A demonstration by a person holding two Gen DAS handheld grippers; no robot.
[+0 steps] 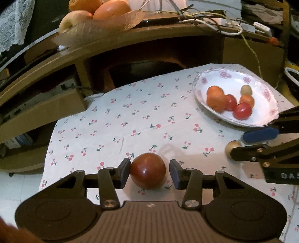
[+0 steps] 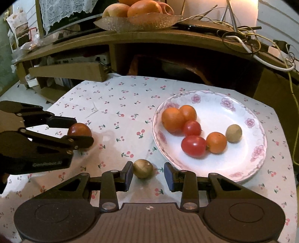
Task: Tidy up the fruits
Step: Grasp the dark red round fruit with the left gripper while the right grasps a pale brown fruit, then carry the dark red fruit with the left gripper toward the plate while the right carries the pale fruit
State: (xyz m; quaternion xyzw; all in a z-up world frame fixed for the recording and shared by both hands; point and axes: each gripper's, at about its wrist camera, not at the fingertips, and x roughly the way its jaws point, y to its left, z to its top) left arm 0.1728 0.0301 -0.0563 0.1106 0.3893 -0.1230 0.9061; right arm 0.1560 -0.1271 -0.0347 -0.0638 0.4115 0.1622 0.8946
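Observation:
A dark red tomato (image 1: 148, 170) lies on the cherry-print cloth between the pads of my open left gripper (image 1: 149, 172); the left pad touches it and the right pad stands apart. It also shows in the right wrist view (image 2: 79, 130). A small tan round fruit (image 2: 143, 168) lies between the pads of my open right gripper (image 2: 148, 175), close to the left pad; it shows in the left wrist view too (image 1: 232, 146). A white floral plate (image 2: 243, 104) holds several small oranges, tomatoes and a tan fruit.
A wooden shelf unit (image 2: 149, 39) stands behind the cloth, with a tray of large oranges and apples (image 2: 138, 11) and tangled cables (image 2: 241, 35) on top. A cardboard box (image 2: 69, 72) sits at the back left. The plate is just right of my right gripper.

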